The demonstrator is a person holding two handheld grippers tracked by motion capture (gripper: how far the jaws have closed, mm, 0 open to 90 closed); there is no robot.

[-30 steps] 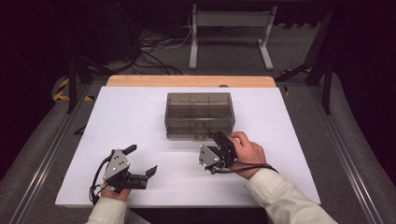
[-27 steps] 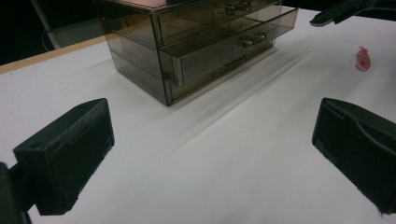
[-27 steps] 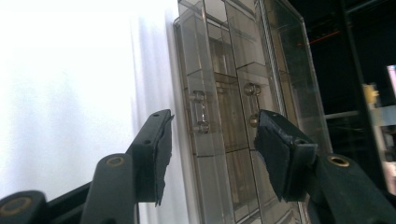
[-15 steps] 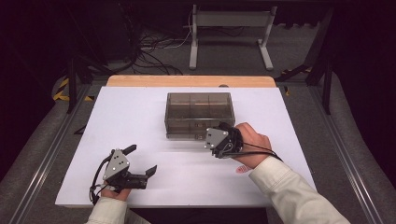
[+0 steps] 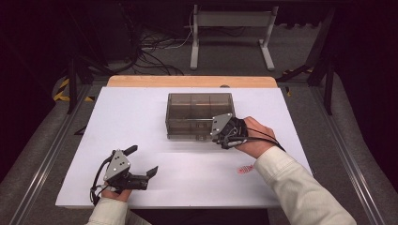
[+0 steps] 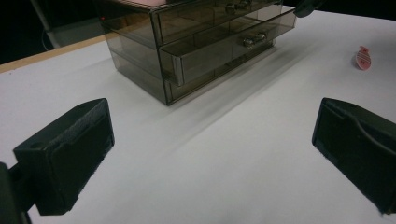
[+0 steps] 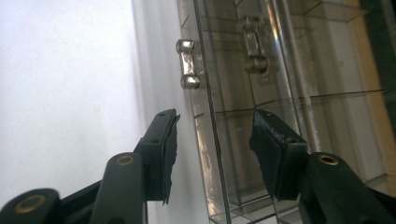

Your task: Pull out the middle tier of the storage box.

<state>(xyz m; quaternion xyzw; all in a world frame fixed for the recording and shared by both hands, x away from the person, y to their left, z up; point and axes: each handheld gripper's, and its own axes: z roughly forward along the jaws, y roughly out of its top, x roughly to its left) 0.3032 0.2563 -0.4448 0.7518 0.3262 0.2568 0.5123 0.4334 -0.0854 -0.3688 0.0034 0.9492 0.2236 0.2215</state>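
Nearest me, the left gripper (image 5: 141,161) rested on the white worktop (image 5: 187,187) with its jaws spread wide and nothing between them, well apart from the work. A small pink-and-white scrap (image 5: 245,168) lay on the worktop near the person's right sleeve.

Farther on, the right gripper (image 7: 212,149) was at the front of the smoky clear drawer box (image 5: 199,115), which stood toward the middle-back of the worktop. Its jaws had just been closing and stood half spread, straddling the edge of a drawer front (image 7: 205,140), though the pads did not look to be pressing it yet. The small knob (image 7: 188,70) sat beyond the fingertips, not between them.

The risk, as I judged it, was the slick, thin plastic: a pinch on that edge could slip off. With the left gripper far off and nothing steadying the light box, a pull might drag the whole unit forward instead of sliding the drawer.
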